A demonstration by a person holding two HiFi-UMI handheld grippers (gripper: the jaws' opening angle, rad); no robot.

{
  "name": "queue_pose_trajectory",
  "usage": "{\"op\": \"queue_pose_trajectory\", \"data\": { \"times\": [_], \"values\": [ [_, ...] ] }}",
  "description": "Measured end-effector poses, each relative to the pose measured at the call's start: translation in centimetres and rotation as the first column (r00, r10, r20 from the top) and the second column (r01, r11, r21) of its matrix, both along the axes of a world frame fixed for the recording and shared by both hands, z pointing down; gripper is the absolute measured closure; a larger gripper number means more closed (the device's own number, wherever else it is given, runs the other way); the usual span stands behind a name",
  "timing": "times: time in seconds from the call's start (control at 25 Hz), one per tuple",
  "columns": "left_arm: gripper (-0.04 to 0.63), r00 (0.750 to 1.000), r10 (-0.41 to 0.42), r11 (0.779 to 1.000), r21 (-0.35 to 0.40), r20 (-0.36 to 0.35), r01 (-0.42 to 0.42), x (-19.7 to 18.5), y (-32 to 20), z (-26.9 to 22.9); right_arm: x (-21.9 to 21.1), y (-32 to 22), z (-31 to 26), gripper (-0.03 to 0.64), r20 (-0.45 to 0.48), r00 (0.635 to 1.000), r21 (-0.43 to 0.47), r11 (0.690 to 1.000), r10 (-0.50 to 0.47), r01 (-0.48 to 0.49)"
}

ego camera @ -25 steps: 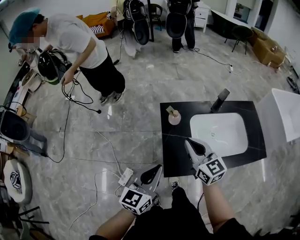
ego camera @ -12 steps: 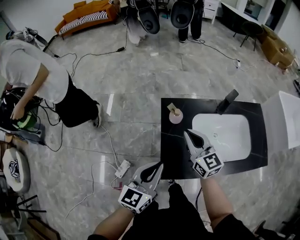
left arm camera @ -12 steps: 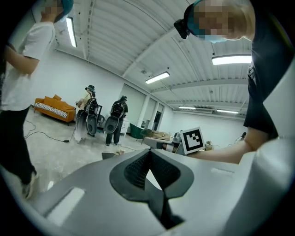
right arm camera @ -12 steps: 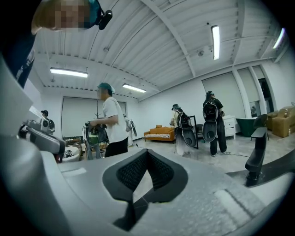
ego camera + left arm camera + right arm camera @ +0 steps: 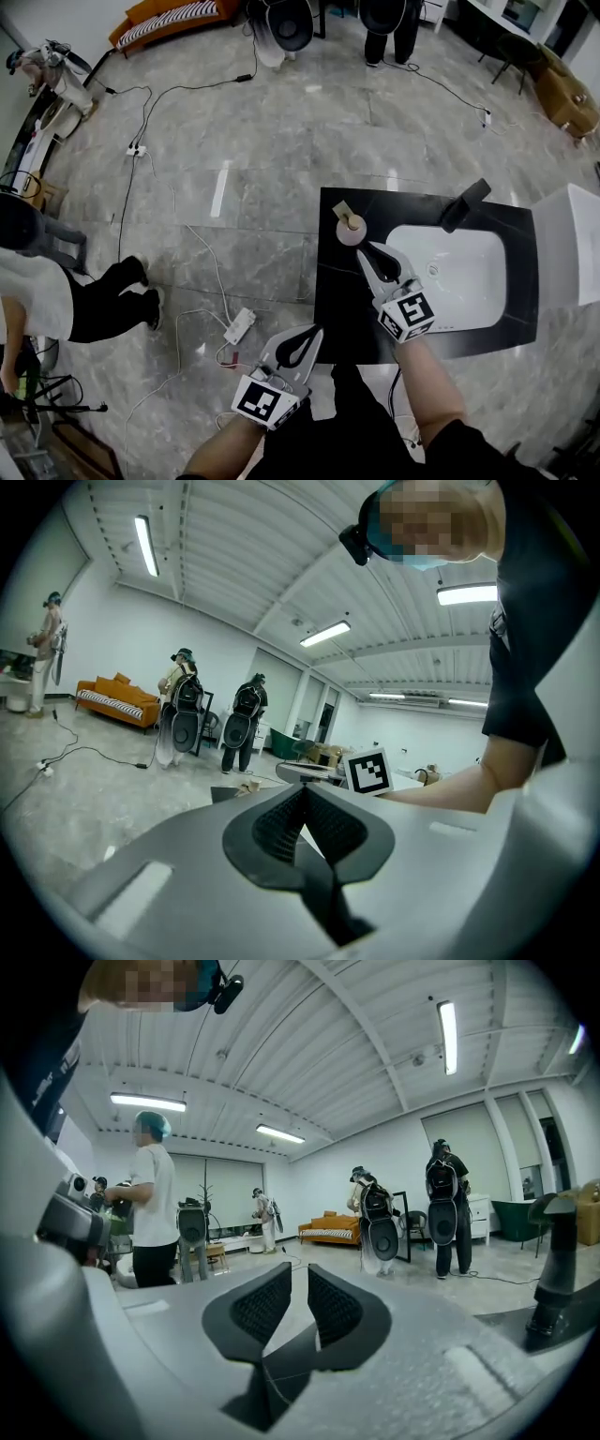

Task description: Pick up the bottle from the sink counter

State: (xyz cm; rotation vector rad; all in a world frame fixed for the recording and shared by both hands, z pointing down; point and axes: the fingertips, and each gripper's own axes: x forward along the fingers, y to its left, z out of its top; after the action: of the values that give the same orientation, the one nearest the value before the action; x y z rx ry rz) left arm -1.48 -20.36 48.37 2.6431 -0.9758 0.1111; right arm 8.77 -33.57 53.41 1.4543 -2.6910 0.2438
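The bottle (image 5: 351,228), a small pale pink pump dispenser, stands upright on the black sink counter (image 5: 336,305) near its far left corner, left of the white basin (image 5: 450,272). My right gripper (image 5: 367,251) hovers over the counter just short of the bottle and points at it. Its jaws have just been opening; in the right gripper view the right gripper (image 5: 298,1279) shows a narrow gap with nothing in it. My left gripper (image 5: 316,331) hangs off the counter's near left edge. In the left gripper view the left gripper (image 5: 302,794) has its pads meeting, holding nothing.
A black faucet (image 5: 466,202) rises behind the basin. A white block (image 5: 572,244) stands right of the counter. Cables and a power strip (image 5: 239,326) lie on the marble floor to the left. A person (image 5: 37,300) is at the far left, others stand far back.
My right gripper moved forward over the counter toward the bottle and its jaws parted. My left gripper shifted slightly forward. The person at left moved away toward the frame's left edge.
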Motion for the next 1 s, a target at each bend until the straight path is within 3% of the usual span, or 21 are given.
{"op": "queue_pose_trajectory", "data": {
  "times": [0.32,1.0],
  "values": [
    [0.592,0.999,-0.041,0.999,-0.030,0.001,0.041,0.4,-0.9,1.6,0.4,-2.7,2.6,0.491,-0.037,0.999,-0.002,1.000,-0.018,0.018],
    [0.592,0.994,-0.108,0.992,-0.066,-0.003,0.107,1.0,-1.4,3.9,0.6,-6.9,7.3,0.456,-0.091,0.994,-0.026,0.998,-0.060,0.058]
  ]
}}
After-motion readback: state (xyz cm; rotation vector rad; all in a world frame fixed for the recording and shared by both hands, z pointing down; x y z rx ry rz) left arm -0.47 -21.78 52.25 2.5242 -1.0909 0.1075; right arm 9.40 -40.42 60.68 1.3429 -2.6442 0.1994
